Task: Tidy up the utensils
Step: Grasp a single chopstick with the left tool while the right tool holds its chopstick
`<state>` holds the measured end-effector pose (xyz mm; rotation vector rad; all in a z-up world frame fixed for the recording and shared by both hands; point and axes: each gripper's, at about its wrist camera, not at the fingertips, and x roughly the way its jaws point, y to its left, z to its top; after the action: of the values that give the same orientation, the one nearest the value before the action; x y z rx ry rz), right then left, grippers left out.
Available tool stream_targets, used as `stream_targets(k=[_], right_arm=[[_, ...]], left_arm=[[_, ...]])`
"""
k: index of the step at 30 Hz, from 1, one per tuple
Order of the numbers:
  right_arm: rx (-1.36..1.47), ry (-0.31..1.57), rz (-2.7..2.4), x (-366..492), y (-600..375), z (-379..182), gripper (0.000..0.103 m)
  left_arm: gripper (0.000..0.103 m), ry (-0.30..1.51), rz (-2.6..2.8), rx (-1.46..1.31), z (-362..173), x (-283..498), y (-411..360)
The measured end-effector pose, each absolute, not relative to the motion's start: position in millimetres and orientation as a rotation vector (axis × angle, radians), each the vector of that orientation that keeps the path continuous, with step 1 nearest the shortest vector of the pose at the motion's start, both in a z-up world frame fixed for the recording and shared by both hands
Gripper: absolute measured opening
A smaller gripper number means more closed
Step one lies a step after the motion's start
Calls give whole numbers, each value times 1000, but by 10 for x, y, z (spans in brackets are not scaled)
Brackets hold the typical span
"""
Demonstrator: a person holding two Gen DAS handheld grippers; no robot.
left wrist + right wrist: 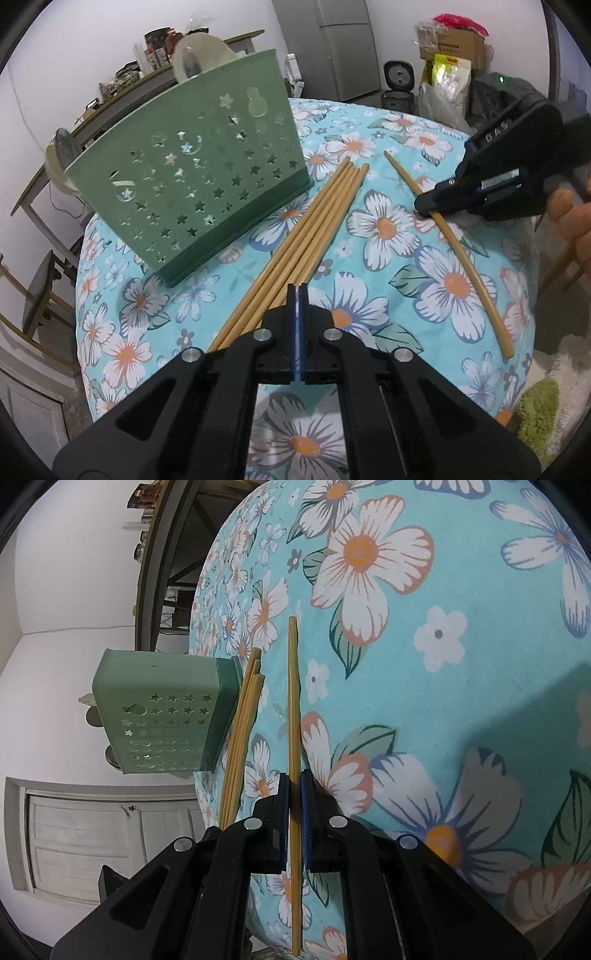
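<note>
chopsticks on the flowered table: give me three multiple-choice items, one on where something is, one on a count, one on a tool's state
1. Where does the green holder stand relative to the chopstick bundle in the left wrist view?
A. left of it
B. right of it
C. on top of it

2. How many chopsticks lie apart from the bundle?
A. none
B. one
C. three

3. What is the right tool doing?
A. open above the cloth
B. shut on nothing
C. shut on the single chopstick

Answers:
1 A, the holder stands beside the bundle's left side.
2 B, one stick lies alone on the tablecloth.
3 C, both pads press on the stick.
</note>
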<state>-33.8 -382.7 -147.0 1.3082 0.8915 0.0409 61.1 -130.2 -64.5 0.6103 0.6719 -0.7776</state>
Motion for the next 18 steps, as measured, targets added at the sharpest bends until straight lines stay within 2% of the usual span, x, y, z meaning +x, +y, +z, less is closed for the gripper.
stream_targets(k=[2,3,13,18], right_arm=[[1310,891,42,-336,-3823,-1468,6],[1310,892,42,-332,-3823,-1469,6],[1312,891,44,-334,-3821,-1472,6],[1314,890,46,-335,-3821,-1472,6]], left_arm=[[16,655,-772,637,-673,596,-1342],[17,646,-770,654,-692,588,-1366],[17,634,-735,729,-833,661,-1544],[10,619,-729,735,-822,670,-1573]])
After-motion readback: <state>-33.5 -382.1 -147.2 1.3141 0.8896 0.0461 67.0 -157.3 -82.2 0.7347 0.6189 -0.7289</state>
